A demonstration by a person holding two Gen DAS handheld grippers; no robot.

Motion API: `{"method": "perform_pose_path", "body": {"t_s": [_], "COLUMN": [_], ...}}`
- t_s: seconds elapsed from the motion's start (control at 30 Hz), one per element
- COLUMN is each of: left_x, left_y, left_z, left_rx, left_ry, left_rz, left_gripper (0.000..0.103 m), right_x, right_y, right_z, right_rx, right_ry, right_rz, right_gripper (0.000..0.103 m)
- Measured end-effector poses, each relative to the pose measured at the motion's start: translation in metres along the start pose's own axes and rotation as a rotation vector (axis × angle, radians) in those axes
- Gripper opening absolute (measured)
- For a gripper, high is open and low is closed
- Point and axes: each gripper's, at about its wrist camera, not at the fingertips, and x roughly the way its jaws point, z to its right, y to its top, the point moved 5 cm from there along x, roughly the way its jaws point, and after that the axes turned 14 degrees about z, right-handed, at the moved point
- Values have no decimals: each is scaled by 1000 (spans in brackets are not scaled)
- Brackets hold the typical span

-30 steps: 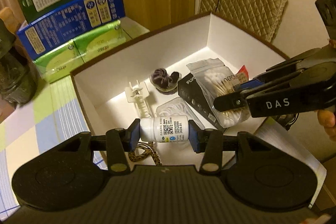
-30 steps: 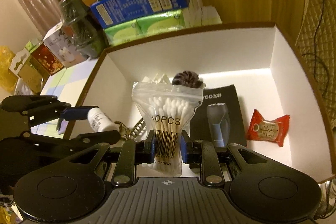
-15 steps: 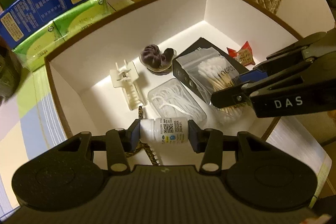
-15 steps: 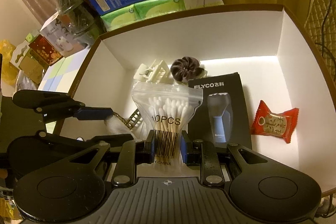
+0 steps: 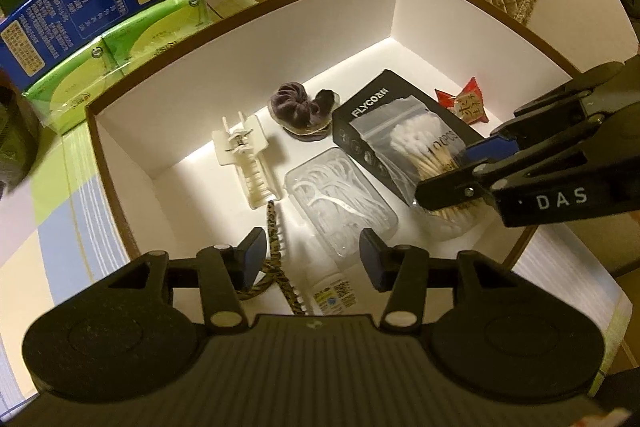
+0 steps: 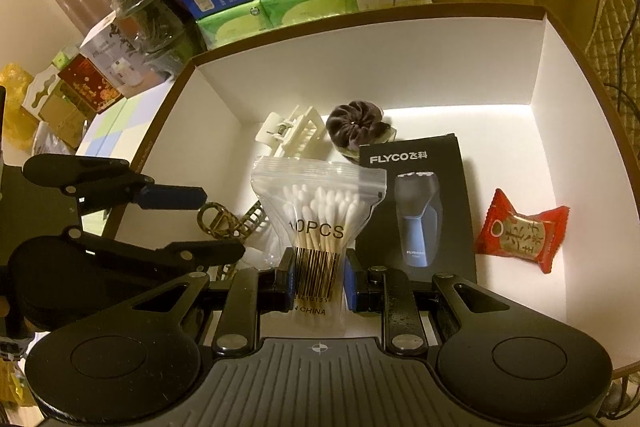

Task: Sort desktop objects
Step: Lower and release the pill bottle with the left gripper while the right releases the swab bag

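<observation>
Left wrist view: the left gripper (image 5: pixel 312 259) is seen opening, its pads clear of the white bottle (image 5: pixel 332 293) lying on the box (image 5: pixel 240 39) floor. The cotton swab bag (image 6: pixel 318 227) is clamped by the right gripper (image 6: pixel 318 285) above the box.

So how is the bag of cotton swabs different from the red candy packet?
The clear zip bag of cotton swabs is see-through, showing white-tipped sticks; the red candy packet is opaque, with a gold label. The bag is taller than the packet. The bag stands upright, pinched by the right tool; the packet lies flat, untouched. Both are inside the white cardboard box.
</observation>
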Motion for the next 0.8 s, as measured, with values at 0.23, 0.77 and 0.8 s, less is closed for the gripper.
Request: {"method": "perform_pose_path", "body": {"t_s": [0.23,0.77,0.8], "left_x": [-5,-27,-29], "left_y": [2,6,6], "left_z": [-2,-8,-8], "left_rx": [-2,-34,-35], "left_ry": [17,59,61], "left_rz": [8,42,45], "left_gripper": [50,80,81], "right_x": [3,-24,-26], "right_y": [0,13,14], "right_z": [-5,3,4], "right_rx": [-43,-97,-95], "right_ry": [-4,-104,-110], "right_rz": [-9,85,87], "right_gripper": [27,101,101]}}
